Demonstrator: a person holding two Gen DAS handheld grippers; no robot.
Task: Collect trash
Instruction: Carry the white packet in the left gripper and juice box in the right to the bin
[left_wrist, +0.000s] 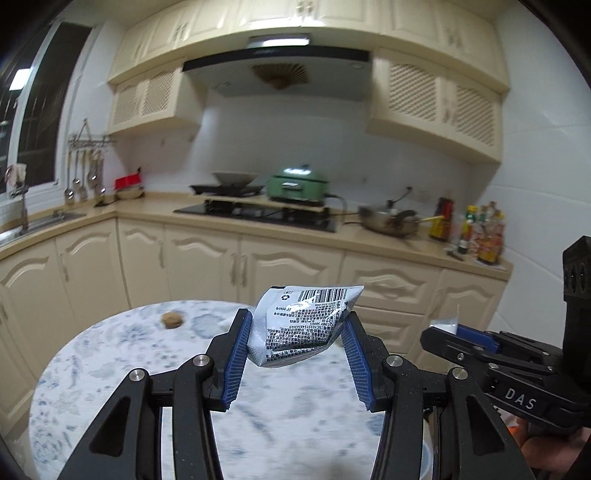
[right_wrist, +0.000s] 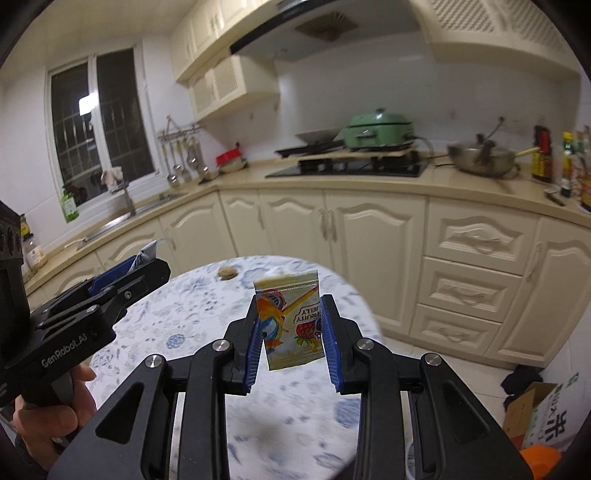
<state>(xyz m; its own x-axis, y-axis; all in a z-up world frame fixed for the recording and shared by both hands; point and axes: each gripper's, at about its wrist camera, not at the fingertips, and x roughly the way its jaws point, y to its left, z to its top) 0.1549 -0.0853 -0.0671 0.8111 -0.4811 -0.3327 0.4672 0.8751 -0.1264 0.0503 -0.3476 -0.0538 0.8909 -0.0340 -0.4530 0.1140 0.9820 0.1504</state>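
The silver wrapper (left_wrist: 303, 325) is hanging pinched in the left hand-held gripper (left_wrist: 295, 332), and the yellow jelly packet (right_wrist: 290, 321) is being squeezed between the pads of the right hand-held gripper (right_wrist: 291, 328) — both lifted above the round patterned surface (left_wrist: 110, 369). To carry well, I think both grips must be keeping firm until a bin is reached. Both tools are pointing slightly downward, side by side. A brown crumpled ball (left_wrist: 171, 320) is waiting on the far side of the surface.

Black grippers (left_wrist: 299, 332), blue ribbed fingers (right_wrist: 328, 332), silver screws
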